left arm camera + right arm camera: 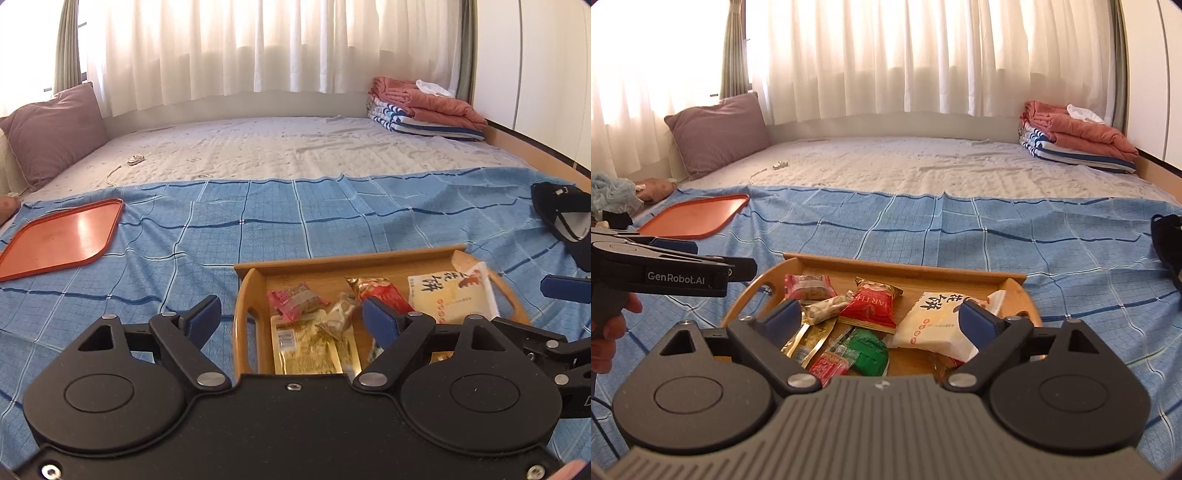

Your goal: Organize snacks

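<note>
Our right gripper (881, 319) hangs with jaws spread and empty over the wooden tray (905, 271), the snacks (873, 306) heaped just beyond its tips. Our left gripper (290, 319), also spread, straddles the tray's left wall. Far left lies the orange tray (698, 216), so we judge the right nearer the pile.

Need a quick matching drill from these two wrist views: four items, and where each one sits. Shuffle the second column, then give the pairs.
Things:
1. orange tray
2. white snack pack
3. purple pillow
4. folded blankets

Places:
A. far right corner of the bed
B. inside the wooden tray
C. flat on the blue cloth, left
D. propped at the far left by the curtain

Pairs: 1-C, 2-B, 3-D, 4-A
</note>
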The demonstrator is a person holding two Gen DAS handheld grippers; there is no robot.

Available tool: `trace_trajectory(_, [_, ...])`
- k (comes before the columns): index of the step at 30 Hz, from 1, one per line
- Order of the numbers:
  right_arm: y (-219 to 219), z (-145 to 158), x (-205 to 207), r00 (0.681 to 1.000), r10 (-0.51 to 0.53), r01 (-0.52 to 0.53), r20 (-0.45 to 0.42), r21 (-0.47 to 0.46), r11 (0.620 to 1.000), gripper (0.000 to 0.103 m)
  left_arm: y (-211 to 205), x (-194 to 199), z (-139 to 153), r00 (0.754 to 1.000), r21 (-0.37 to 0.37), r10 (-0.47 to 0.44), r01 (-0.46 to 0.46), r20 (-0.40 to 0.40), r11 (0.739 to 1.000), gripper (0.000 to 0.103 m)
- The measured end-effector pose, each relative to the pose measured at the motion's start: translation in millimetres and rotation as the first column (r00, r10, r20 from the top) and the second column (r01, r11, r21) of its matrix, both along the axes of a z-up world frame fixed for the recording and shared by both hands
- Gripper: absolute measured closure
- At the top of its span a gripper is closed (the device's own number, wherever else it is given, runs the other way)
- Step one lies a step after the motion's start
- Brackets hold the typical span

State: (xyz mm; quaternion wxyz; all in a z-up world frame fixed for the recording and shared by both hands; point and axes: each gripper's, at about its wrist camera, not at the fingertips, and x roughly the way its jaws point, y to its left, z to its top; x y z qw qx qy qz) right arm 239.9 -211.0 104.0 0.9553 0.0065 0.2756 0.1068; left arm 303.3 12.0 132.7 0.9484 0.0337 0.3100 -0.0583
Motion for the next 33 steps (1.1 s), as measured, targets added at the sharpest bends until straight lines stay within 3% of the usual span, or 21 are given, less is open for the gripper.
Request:
trace_trajectory(6, [-4.3,19.9,-46.4,1.000,0.000,0.001,0.031,-0.041,0.999,0.003,-0.6,-49.8,25.5,1.000,0.012,-0.027,0.027,0.006,1.000,0.019])
trace_trajectory(13, [-14.0,41.0,-94.0,0.997,-0.035,0.037,0.064,-0.025,0.999,0.002,0.2,-110.9,51.5,0.998,-0.002,-0.038,0.038,0.040,0.999,0.018])
trace_trajectory(18, [-22.0,51.7,-126.9,0.995,-0.055,0.057,0.083,-0.012,0.998,0.001,3.1,-155.0,63.2,0.999,-0.072,-0.040,0.042,0.034,0.996,0.017])
trace_trajectory(22, [-24.0,57.2,-157.7,0.990,-0.060,0.064,0.131,-0.028,0.998,0.000,4.2,-191.9,64.7,0.998,-0.118,-0.054,0.056,0.022,0.991,0.016])
trace_trajectory(27, [-29.8,52.6,-189.6,0.987,-0.069,0.069,0.145,0.005,0.998,0.000,2.9,-234.9,58.3,0.995,-0.107,-0.078,0.083,0.055,0.991,0.015])
trace_trajectory(33, [-26.1,38.0,-217.5,0.982,-0.060,0.068,0.177,-0.041,0.997,0.000,6.2,-265.1,35.1,0.997,-0.126,-0.047,0.055,0.067,0.991,0.014])
